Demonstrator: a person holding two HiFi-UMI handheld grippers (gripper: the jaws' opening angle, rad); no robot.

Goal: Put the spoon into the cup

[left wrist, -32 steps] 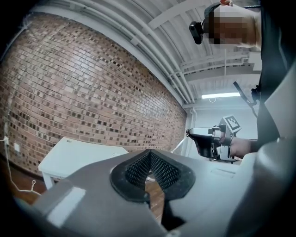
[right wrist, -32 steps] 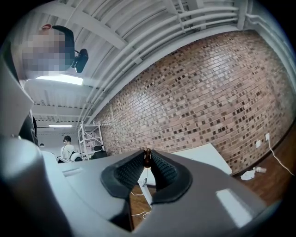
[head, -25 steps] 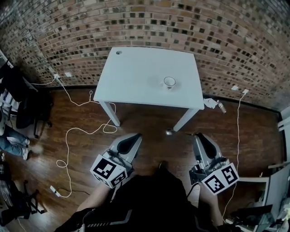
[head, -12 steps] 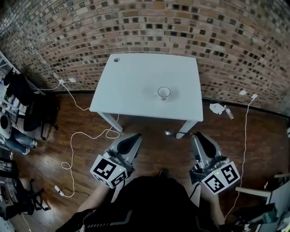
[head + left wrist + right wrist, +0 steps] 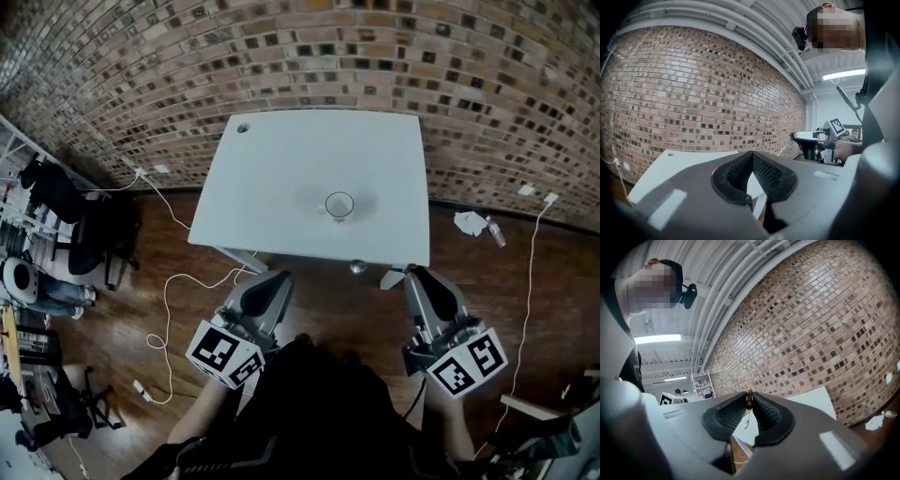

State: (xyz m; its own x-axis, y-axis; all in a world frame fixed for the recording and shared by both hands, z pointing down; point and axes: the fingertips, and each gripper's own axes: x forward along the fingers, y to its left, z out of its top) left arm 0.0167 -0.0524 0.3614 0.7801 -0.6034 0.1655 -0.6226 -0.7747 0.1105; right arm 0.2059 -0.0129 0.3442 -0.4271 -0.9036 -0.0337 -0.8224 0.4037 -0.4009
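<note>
A small clear cup (image 5: 339,205) stands upright on the white table (image 5: 281,178), right of the middle. My right gripper (image 5: 413,274) is shut on the spoon (image 5: 357,267); the spoon sticks out to the left and its bowl hangs at the table's near edge, short of the cup. In the right gripper view the brown handle end of the spoon (image 5: 748,400) is pinched between the pads, with the bowl hanging below. My left gripper (image 5: 279,278) hovers over the floor before the table, its jaws (image 5: 752,155) shut on nothing. The right gripper (image 5: 806,138) also shows in the left gripper view.
A brick wall (image 5: 394,56) stands behind the table. White cables (image 5: 169,291) trail over the wooden floor at left, near a dark chair (image 5: 103,234). Crumpled paper (image 5: 469,222) and another cable (image 5: 530,253) lie at right. The table has a hole (image 5: 244,127) at its far left corner.
The table and cup have come nearer in the head view. Both grippers have moved toward the table, and the spoon's bowl now sits at its near edge instead of over the floor.
</note>
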